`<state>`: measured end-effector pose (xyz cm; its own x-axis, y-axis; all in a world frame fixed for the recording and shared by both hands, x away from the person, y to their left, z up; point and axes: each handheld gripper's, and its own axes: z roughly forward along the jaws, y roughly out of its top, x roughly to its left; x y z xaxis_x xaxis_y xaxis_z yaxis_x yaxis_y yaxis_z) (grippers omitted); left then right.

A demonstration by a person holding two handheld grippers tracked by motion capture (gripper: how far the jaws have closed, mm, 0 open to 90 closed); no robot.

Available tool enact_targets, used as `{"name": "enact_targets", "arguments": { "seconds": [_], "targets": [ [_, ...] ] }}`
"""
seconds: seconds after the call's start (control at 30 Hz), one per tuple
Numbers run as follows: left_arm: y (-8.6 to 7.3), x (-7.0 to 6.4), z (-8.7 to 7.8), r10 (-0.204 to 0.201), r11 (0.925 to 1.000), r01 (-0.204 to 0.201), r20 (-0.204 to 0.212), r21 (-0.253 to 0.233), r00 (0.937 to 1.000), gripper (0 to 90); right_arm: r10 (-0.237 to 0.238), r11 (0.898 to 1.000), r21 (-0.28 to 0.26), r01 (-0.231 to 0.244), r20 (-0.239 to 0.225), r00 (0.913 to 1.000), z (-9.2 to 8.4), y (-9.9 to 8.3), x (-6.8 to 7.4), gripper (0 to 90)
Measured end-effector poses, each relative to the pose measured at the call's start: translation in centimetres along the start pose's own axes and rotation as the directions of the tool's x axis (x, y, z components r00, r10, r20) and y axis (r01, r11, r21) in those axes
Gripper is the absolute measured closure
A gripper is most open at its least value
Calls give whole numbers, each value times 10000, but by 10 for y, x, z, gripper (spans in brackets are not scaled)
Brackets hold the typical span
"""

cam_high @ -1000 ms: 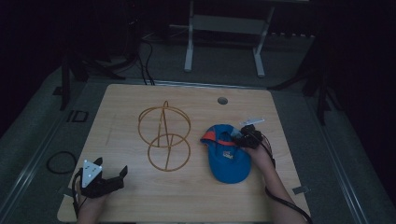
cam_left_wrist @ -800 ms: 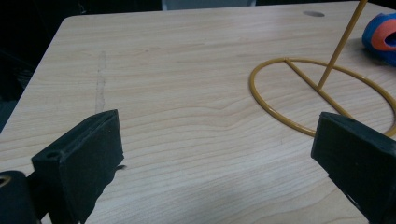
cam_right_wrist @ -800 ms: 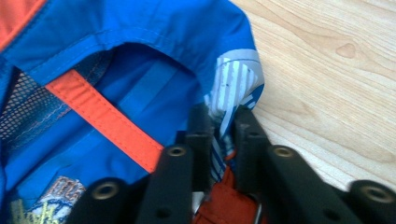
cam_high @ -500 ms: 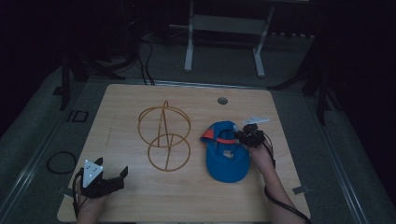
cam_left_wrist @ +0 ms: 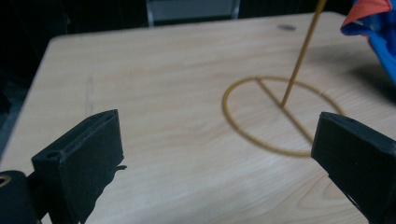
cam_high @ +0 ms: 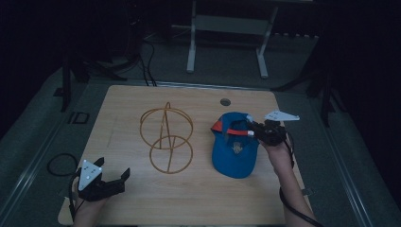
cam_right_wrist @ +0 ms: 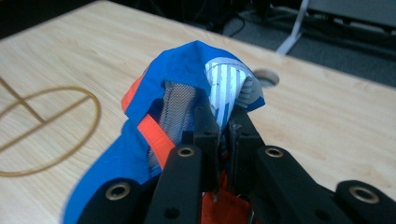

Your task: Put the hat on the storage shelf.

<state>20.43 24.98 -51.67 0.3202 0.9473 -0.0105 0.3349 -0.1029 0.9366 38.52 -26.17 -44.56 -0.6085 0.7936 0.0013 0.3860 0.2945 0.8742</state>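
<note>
A blue cap (cam_high: 234,151) with orange trim lies at the table's right, its rear edge lifted. My right gripper (cam_high: 250,132) is shut on that edge. In the right gripper view the jaws (cam_right_wrist: 224,121) have just been closing and pinch the cap (cam_right_wrist: 187,65) fabric and striped lining between them. A gold wire stand (cam_high: 165,137) of hoops on a ring base sits mid-table. My left gripper (cam_high: 113,169) hovers open and empty at the front left corner. In the left gripper view its jaws (cam_left_wrist: 219,126) stand wide before the stand's ring (cam_left_wrist: 243,135), with the cap (cam_left_wrist: 373,28) at the top right.
The wooden table (cam_high: 123,99) has a round cable hole (cam_high: 225,101) near its far edge. A white metal frame (cam_high: 227,23) stands on the floor behind. A cable loop (cam_high: 59,163) lies on the floor at the left.
The right gripper closed on the cap's rear edge and lifted it, so the cap now hangs tilted from it. The left gripper rose slightly.
</note>
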Motion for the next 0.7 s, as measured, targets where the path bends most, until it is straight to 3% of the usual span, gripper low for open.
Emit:
{"name": "enact_targets", "arguments": {
  "seconds": [0.23,0.37,0.47,0.57,0.7],
  "targets": [
    [32,-19,-14,433,9980,-401,662,-492,9969,26,-118,9965,-835,102,-181,9998,-32,25,8,847],
    [53,-28,-17,926,9933,-870,740,-764,9929,26,-433,9918,-1213,404,-217,9988,-49,37,17,847],
    [70,-35,-16,1126,9906,-1046,916,-880,9894,26,-745,9879,-1351,765,200,9970,-57,43,22,846],
    [89,-42,-13,1260,9884,-1152,1113,-992,9858,42,-817,9860,-1444,838,204,9964,-64,46,23,847],
    [113,-52,-6,1281,9877,-1105,1680,-1104,9774,43,-680,9870,-1470,658,-105,9976,-69,43,24,847]
  ]
}}
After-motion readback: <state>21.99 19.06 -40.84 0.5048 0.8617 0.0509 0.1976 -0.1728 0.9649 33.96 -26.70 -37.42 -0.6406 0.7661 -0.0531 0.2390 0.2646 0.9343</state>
